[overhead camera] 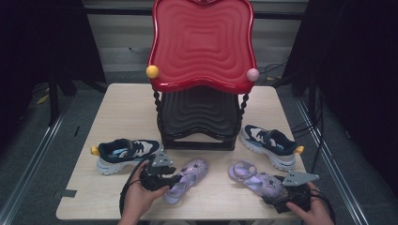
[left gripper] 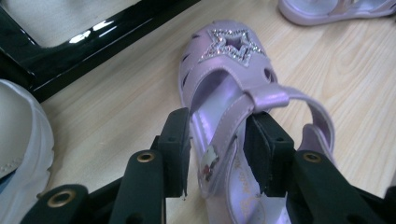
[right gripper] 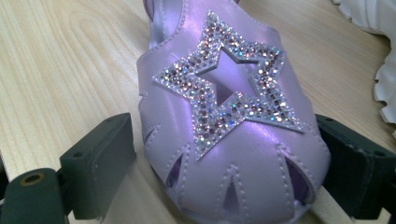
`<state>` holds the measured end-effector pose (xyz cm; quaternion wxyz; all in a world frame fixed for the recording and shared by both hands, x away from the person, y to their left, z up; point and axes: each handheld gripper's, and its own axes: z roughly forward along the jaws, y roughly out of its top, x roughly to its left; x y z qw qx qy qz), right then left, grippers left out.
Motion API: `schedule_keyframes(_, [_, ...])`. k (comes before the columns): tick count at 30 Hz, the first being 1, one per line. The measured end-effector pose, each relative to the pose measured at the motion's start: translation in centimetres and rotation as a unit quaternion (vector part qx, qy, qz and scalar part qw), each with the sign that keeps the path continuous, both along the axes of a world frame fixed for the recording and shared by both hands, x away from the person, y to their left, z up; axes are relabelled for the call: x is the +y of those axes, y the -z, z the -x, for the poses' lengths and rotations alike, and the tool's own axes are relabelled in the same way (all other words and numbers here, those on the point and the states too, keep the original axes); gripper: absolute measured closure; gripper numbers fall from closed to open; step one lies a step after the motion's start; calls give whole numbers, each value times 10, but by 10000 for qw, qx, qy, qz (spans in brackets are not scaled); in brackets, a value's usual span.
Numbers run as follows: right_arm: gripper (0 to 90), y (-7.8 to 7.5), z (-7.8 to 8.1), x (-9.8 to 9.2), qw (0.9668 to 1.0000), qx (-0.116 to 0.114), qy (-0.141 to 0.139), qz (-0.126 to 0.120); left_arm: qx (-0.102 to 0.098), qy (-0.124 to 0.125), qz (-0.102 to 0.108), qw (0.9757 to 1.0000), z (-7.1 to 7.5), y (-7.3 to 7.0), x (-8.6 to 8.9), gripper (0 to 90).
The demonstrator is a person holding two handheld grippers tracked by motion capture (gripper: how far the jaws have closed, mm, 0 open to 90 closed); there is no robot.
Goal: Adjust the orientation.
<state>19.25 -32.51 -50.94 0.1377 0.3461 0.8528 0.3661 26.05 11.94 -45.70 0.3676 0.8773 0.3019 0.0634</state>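
Two lilac sandals lie on the near half of the wooden table. The left sandal sits near the middle of the front edge, its star-trimmed toe pointing away toward the stand. The left gripper has its jaws on either side of the sandal's inner side wall and strap; in the left gripper view the right jaw looks pressed to the strap while a sliver of gap shows at the left one, so whether it truly clamps cannot be told. The heel is cut off at the bottom of that view.

The right sandal lies toward the front right corner. The right gripper stands spread wide around its toe, with a gap at the left jaw; contact at the right jaw is hard to make out.

Behind each sandal rests a navy-and-white sneaker, left and right. Between them stands a black rack under a red wavy tray, its top cropped.
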Motion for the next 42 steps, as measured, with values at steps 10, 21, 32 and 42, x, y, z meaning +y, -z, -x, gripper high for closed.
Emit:
schedule_keyframes(10, [107, 0, 0, 0, 10000, -1, 8, -4, -113, -24, 261, 9996, 3, 10, -1, 544])
schedule_keyframes(21, [106, 0, 0, 0, 10000, 12, 24, -12, -436, -180, 629, 9969, 5, 18, 1, 569])
schedule_keyframes(32, [107, 0, 0, 1, 10000, 19, 36, -17, -432, -303, 866, 9948, 6, 25, 4, 639])
schedule_keyframes(42, [107, 0, 0, 1, 10000, 25, 42, -19, -547, -212, 903, 9942, 5, 28, 4, 769])
